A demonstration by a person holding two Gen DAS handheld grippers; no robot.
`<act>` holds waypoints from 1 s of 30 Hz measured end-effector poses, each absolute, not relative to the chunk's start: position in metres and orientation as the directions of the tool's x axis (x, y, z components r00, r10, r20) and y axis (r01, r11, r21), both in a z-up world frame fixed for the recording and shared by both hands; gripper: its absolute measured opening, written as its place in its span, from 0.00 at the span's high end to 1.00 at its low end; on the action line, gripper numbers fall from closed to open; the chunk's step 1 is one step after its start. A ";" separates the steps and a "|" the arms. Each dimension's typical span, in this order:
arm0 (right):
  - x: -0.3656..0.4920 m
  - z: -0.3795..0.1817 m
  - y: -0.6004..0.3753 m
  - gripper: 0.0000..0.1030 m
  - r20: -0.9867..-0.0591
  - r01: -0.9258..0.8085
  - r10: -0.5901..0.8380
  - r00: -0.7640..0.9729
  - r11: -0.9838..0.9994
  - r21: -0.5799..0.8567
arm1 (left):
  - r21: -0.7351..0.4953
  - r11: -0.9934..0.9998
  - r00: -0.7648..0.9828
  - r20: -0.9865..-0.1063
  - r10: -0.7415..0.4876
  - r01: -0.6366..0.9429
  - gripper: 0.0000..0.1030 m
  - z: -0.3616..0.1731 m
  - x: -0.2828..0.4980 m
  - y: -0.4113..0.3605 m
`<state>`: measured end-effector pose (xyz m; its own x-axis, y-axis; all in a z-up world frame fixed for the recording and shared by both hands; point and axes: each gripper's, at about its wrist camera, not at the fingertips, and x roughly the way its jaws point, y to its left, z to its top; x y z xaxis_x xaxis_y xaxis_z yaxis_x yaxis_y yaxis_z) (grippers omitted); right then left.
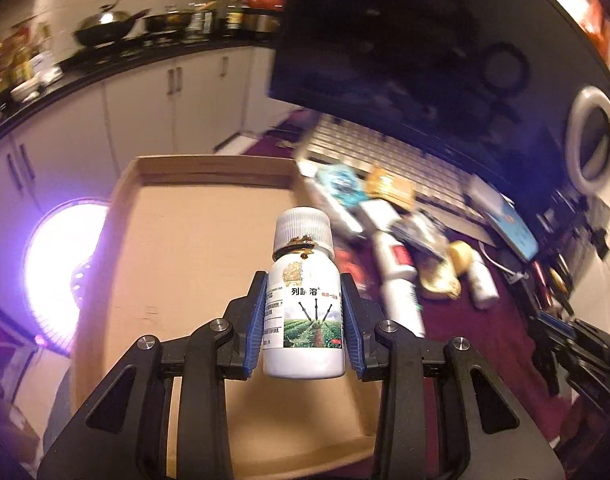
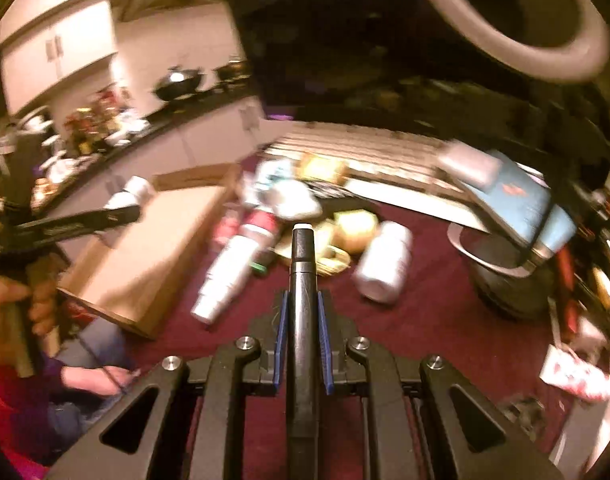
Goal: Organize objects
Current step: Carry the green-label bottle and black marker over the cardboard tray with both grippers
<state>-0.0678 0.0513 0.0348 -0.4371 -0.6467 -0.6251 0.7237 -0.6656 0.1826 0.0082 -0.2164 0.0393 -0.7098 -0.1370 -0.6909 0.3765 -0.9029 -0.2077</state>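
Observation:
My left gripper [image 1: 303, 286] is shut on a small white bottle [image 1: 303, 304] with a ribbed white cap and a green field label, held upright above an open cardboard box [image 1: 193, 240]. My right gripper [image 2: 303, 300] is shut on a black pen [image 2: 303, 280] with a white tip, pointing forward above the dark red table cloth [image 2: 425, 320]. In the right wrist view the left gripper [image 2: 85, 220] with its white bottle [image 2: 131, 194] hangs over the same box [image 2: 153, 256]. A heap of loose items lies ahead: a tall white bottle [image 2: 229, 276] on its side and a white jar [image 2: 385, 264].
A keyboard [image 1: 385, 152] and a dark monitor [image 1: 425, 40] stand behind the heap. A blue-and-white case [image 2: 517, 200], a ring light [image 1: 593, 136] and a black round object [image 2: 509, 280] crowd the right. A kitchen counter with woks [image 1: 105, 28] runs along the back.

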 end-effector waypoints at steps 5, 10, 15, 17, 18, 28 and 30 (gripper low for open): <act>-0.062 0.051 0.003 0.88 -0.595 0.792 -0.732 -0.332 -0.559 0.245 | -0.207 -0.865 -0.681 -0.707 -0.191 0.458 0.67 0.035 0.017 -0.244; -0.067 0.045 -0.042 0.88 -0.547 0.796 -0.814 -0.194 -0.457 0.397 | -0.190 -0.845 -0.644 -0.734 -0.216 0.500 0.67 0.024 0.018 -0.257; -0.073 0.029 -0.084 0.87 -0.515 0.754 -0.852 -0.091 -0.397 0.524 | -0.197 -0.844 -0.629 -0.752 -0.197 0.499 0.67 0.014 0.015 -0.261; -0.077 0.021 -0.100 0.87 -0.506 0.725 -0.860 -0.064 -0.389 0.568 | -0.194 -0.845 -0.618 -0.763 -0.189 0.498 0.67 0.009 0.012 -0.261; -0.079 0.017 -0.106 0.87 -0.509 0.715 -0.859 -0.056 -0.390 0.580 | -0.192 -0.845 -0.611 -0.770 -0.185 0.498 0.67 0.007 0.010 -0.260; -0.061 -0.023 -0.123 0.87 -0.622 0.762 -0.770 -0.141 -0.486 0.428 | -0.156 -0.847 -0.559 -0.808 -0.186 0.508 0.67 -0.014 0.000 -0.261; -0.056 -0.022 -0.120 0.87 -0.635 0.781 -0.750 -0.184 -0.504 0.369 | -0.152 -0.854 -0.554 -0.813 -0.177 0.497 0.67 -0.017 -0.003 -0.257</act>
<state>-0.0557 -0.1199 -0.0223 -0.1842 -0.7502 -0.6351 0.7810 -0.5040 0.3688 -0.0026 -0.2566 -0.0167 -0.5543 -0.1774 -0.8132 0.4970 -0.8543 -0.1524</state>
